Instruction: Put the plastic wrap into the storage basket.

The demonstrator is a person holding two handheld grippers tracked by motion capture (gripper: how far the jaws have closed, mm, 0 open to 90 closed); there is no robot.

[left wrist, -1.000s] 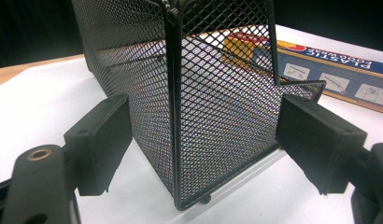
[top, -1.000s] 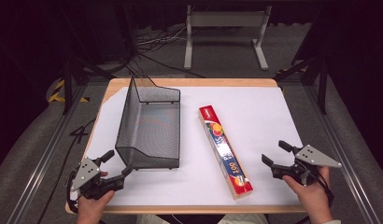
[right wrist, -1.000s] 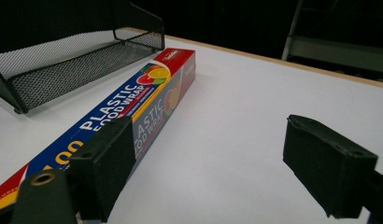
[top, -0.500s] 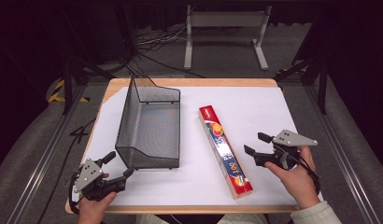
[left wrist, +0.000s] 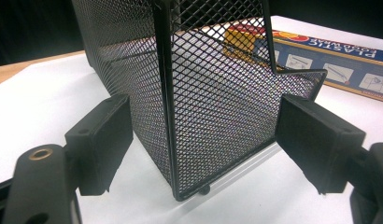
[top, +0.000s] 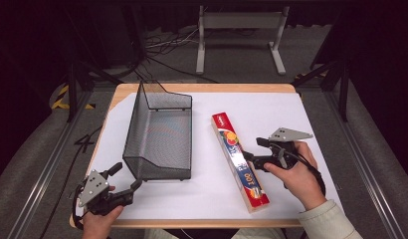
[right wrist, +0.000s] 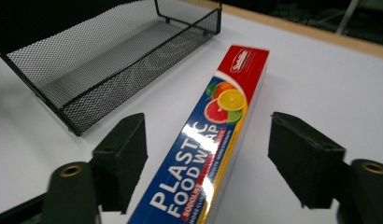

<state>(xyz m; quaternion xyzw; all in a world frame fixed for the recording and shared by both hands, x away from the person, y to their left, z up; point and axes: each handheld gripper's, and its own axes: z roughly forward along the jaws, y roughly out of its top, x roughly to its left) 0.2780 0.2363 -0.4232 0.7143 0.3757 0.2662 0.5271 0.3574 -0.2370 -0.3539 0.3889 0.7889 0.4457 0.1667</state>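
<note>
1. table (top: 296, 107): wooden top covered by a white sheet; two items lie on it, a black mesh tray and a long box of plastic food wrap.
2. mesh tray (top: 159, 134): sits on the left half of the sheet, its tall wall on the left side and its low open end toward the person. the near left corner of it stands directly ahead of the left gripper's camera (left wrist: 171, 107).
3. plastic food wrap box (top: 239, 159): lies flat on the right of centre, running from the far middle of the sheet toward the near edge, red end far. it is near the tray but apart from it. label reads "plastic food wrap" (right wrist: 203, 158).
4. left gripper (top: 126, 175): held in the left hand (top: 100, 221) at the near left corner of the table. jaws spread wide, nothing between the pads; the tray's corner sits just beyond them, not touched (left wrist: 199, 140).
5. right gripper (top: 255, 149): held in the right hand (top: 296, 174), just right of the box at its middle. jaws spread wide, one on each side of the box, which passes between them; pads not in contact with it (right wrist: 206, 168).
</note>
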